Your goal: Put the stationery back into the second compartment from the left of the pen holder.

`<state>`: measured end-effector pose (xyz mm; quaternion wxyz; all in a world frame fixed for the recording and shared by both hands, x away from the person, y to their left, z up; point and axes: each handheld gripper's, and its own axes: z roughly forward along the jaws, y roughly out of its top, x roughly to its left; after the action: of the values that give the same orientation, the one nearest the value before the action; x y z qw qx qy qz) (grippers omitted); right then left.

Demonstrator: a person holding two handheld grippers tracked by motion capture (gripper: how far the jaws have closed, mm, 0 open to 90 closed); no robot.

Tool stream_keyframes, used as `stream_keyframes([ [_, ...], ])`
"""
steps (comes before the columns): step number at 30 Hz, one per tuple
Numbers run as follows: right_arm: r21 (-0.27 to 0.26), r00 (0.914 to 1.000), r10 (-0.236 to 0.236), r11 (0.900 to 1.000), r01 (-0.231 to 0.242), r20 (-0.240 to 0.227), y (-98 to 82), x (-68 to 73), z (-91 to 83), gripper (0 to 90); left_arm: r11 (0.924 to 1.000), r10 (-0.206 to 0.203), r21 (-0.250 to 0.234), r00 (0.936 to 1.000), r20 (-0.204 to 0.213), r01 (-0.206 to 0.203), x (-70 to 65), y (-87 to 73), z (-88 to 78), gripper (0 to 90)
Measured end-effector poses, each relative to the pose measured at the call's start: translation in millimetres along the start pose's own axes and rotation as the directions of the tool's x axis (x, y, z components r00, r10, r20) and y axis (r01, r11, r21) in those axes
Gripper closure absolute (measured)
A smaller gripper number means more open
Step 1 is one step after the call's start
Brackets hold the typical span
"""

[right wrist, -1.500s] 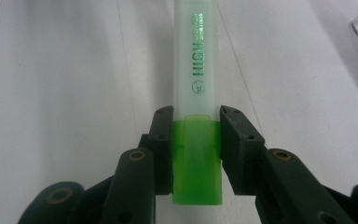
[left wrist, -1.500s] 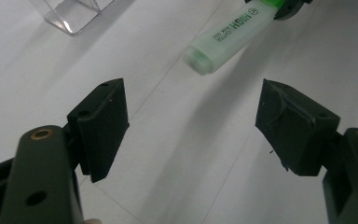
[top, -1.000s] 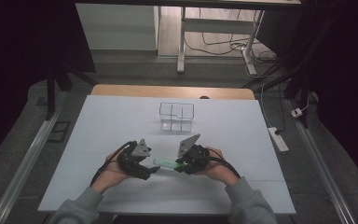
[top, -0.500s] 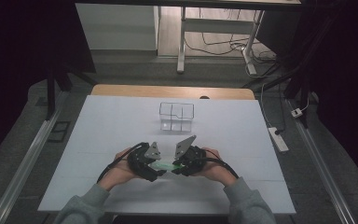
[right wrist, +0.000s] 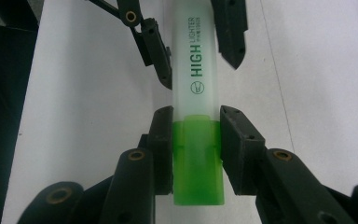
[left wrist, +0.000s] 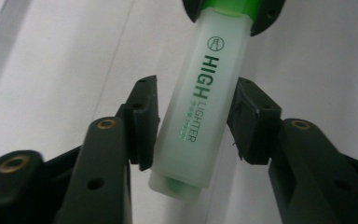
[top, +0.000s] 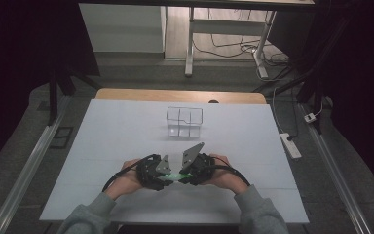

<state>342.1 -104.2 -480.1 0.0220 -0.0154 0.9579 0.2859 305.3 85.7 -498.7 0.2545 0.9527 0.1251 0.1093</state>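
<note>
Right gripper view: the highlighter [right wrist: 198,130], a smooth plastic stick with a frosted body and a glossy green cap, hangs above the white tabletop [right wrist: 84,93]. The right hand-held gripper [right wrist: 196,149] is clenched on the cap. The left hand-held gripper [left wrist: 193,123] has just been closing around the body, its right pad seemingly a hair short of it. Pulling now could let the slick body slip or tilt
</note>
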Motion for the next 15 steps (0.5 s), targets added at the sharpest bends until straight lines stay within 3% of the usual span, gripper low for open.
stream_keyframes([
  [5, -0.048, 0.9985, 0.042, 0.998, -0.041, 0.035, -0.8, -3.9, -5.5, 61.0, 0.9999, 0.000, -0.012, 1.0000, 0.006, 0.000, -1.0, -0.2, 1.0, 63.9],
  [10, -0.098, 0.9913, 0.097, 0.991, -0.088, 0.089, -1.9, -6.5, -8.4, 50.0, 0.9986, -0.038, -0.036, 0.9991, -0.019, 0.038, 2.9, -3.8, -2.7, 64.4],
  [11, -0.141, 0.9834, 0.139, 0.982, -0.123, 0.116, -2.5, -7.8, -11.6, 46.0, 0.9981, -0.047, -0.042, 0.9986, -0.026, 0.046, 3.9, -4.6, -3.6, 64.4],
  [12, -0.141, 0.9834, 0.139, 0.982, -0.123, 0.116, -2.5, -7.8, -11.6, 46.0, 0.9975, -0.055, -0.046, 0.9979, -0.034, 0.053, 5.0, -5.5, -4.6, 64.4],
  [15, -0.217, 0.9683, 0.206, 0.961, -0.173, 0.141, -4.9, -11.4, -19.1, 43.9, 0.9949, -0.080, -0.065, 0.9957, -0.045, 0.077, 8.1, -8.5, -6.6, 64.4],
])
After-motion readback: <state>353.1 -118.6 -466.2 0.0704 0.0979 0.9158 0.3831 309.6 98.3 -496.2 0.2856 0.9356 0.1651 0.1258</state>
